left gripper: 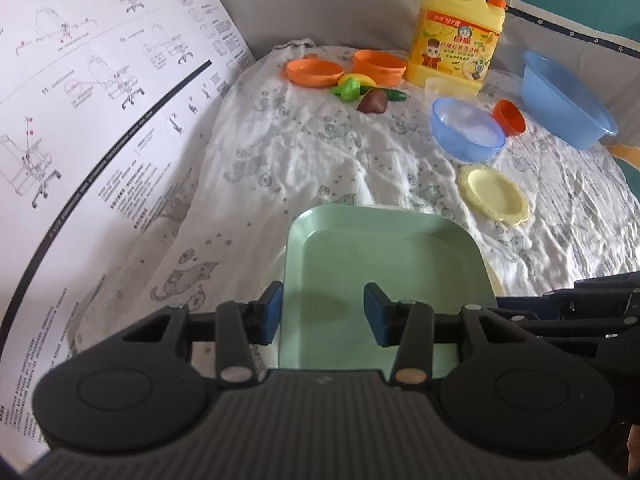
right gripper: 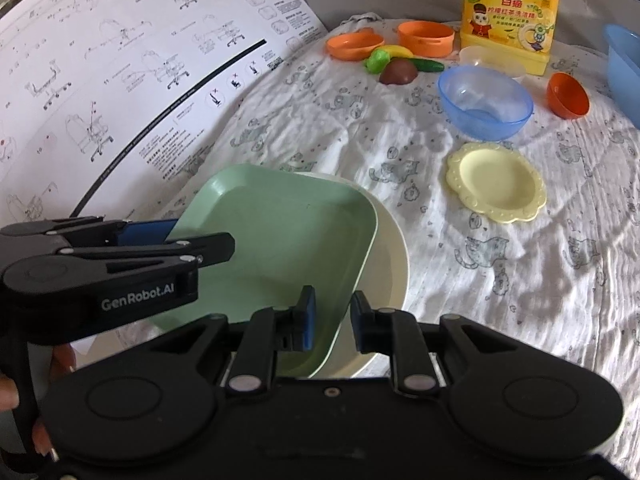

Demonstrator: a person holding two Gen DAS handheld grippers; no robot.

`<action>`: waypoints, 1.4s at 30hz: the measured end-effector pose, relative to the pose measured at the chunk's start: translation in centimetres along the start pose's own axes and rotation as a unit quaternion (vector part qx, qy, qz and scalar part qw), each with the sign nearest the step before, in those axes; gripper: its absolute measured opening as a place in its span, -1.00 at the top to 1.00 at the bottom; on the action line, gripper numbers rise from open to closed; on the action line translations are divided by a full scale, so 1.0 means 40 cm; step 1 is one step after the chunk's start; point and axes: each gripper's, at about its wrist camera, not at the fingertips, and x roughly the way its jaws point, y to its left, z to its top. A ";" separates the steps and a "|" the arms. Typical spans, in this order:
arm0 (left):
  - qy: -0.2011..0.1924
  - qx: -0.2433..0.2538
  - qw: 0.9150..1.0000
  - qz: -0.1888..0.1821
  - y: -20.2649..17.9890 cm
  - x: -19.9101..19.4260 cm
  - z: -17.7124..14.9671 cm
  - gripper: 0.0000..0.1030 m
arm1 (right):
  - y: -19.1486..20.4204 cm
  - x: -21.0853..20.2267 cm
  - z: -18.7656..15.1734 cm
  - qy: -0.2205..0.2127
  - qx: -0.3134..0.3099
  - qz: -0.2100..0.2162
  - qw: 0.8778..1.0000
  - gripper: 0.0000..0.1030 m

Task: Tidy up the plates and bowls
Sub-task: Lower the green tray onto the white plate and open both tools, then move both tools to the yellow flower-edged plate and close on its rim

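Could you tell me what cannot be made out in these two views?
- White plate: mostly hidden under the green plate; only slivers in the left view.
- Basin: cut off by the right view's edge.
- Bottle: top cropped in the right view.
- Clear tub: contents too faint, both views.
- Right tool: contact with the green rim unclear.

A square green plate (right gripper: 280, 240) sat tilted on a round cream plate (right gripper: 390, 256) on the cloth. Beyond lay a scalloped yellow plate (right gripper: 496, 182), a blue bowl (right gripper: 486, 102), and, farther back, two orange bowls (right gripper: 426, 38).
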 end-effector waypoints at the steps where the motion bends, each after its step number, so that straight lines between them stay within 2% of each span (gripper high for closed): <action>1: 0.003 -0.001 1.000 -0.001 0.002 0.006 -0.003 0.17 | 0.000 0.003 -0.001 0.001 -0.001 -0.001 1.000 0.61; 12: 0.018 -0.010 1.000 -0.003 0.008 0.055 -0.005 0.15 | -0.002 0.029 0.005 0.006 -0.004 -0.002 1.000 0.41; 13: 0.017 -0.010 1.000 -0.001 0.009 0.055 -0.004 0.06 | -0.004 0.029 0.006 0.005 -0.003 -0.003 1.000 0.23; 14: 0.015 -0.011 1.000 0.001 0.010 0.053 -0.003 -0.11 | -0.006 0.026 0.006 0.001 -0.002 -0.004 1.000 0.11; 15: 0.010 -0.011 1.000 0.002 0.012 0.049 -0.003 -0.13 | -0.008 0.022 0.007 -0.004 -0.001 -0.004 1.000 -0.06; 16: 0.003 -0.013 1.000 0.003 0.013 0.041 -0.001 -0.20 | -0.012 0.016 0.008 -0.009 0.000 -0.002 1.000 -0.11; 17: -0.001 -0.013 1.000 0.009 0.015 0.035 0.001 -0.36 | -0.015 0.010 0.009 -0.013 0.001 0.000 1.000 -0.14; 19: -0.013 -0.016 0.999 0.026 0.019 0.021 0.003 -0.61 | -0.024 -0.001 0.011 -0.022 0.006 -0.008 1.000 -0.50; 20: -0.018 -0.018 0.999 0.030 0.022 0.014 0.003 -0.73 | -0.031 -0.007 0.011 -0.027 0.010 -0.007 1.000 -0.58; 25: -0.033 -0.027 0.998 0.043 0.031 -0.017 0.007 -1.00 | -0.055 -0.028 0.008 -0.032 0.032 -0.002 0.999 -1.00; 32: -0.018 -0.047 0.997 0.053 0.040 -0.027 0.003 -1.00 | -0.067 -0.070 -0.001 -0.053 0.032 0.000 0.998 -1.00; 42: -0.025 -0.027 0.998 0.058 -0.010 -0.049 0.009 -1.00 | -0.113 -0.112 -0.027 -0.071 0.057 0.006 0.996 -1.00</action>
